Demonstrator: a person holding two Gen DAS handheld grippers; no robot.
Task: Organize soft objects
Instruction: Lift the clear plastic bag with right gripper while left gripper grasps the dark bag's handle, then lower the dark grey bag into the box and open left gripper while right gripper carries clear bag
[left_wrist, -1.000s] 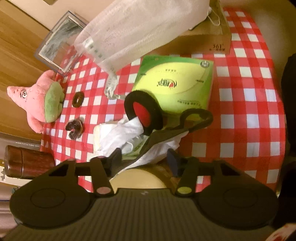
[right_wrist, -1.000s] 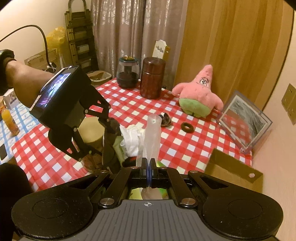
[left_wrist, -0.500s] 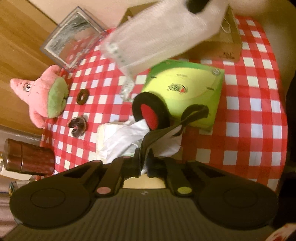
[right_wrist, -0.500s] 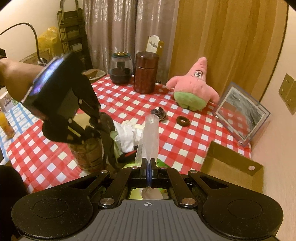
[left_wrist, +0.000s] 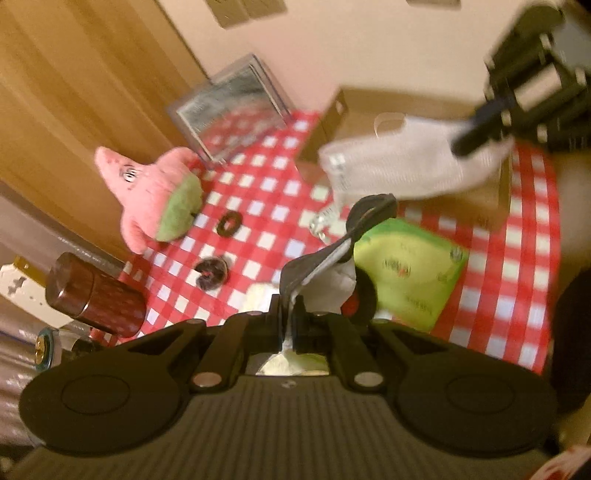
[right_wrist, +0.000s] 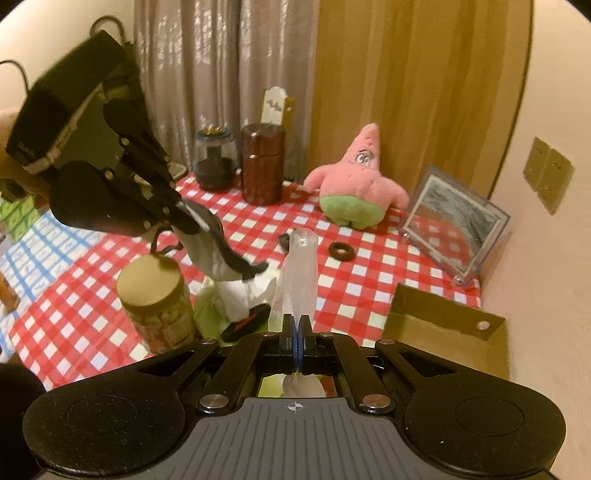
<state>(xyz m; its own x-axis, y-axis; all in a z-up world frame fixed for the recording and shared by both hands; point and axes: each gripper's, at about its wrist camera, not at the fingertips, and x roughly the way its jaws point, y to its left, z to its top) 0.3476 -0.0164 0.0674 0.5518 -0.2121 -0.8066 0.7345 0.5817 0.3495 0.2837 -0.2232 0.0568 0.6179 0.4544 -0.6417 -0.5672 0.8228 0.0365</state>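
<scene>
My left gripper (left_wrist: 291, 310) is shut on a black, white and red soft toy (left_wrist: 332, 258) and holds it lifted off the checked table (left_wrist: 498, 280); it also shows hanging from the left gripper (right_wrist: 173, 210) in the right wrist view (right_wrist: 225, 258). My right gripper (right_wrist: 297, 325) is shut on a clear plastic bag (right_wrist: 297, 266), which shows stretched out above the table in the left wrist view (left_wrist: 402, 166). A pink starfish plush (right_wrist: 354, 192) sits at the table's far side. An open cardboard box (right_wrist: 443, 325) stands at the right.
A green tissue pack (left_wrist: 410, 273) lies under the held toy. A jar with a tan lid (right_wrist: 155, 299), a brown canister (right_wrist: 262, 166), a glass jar (right_wrist: 214, 158), a framed picture (right_wrist: 454, 229), a dark ring (right_wrist: 341, 249) and a small dark object (left_wrist: 210, 275) stand around.
My left gripper closed on the black and white toy and lifted it up off the table. My right gripper stayed shut on the bag and drew back toward the box.
</scene>
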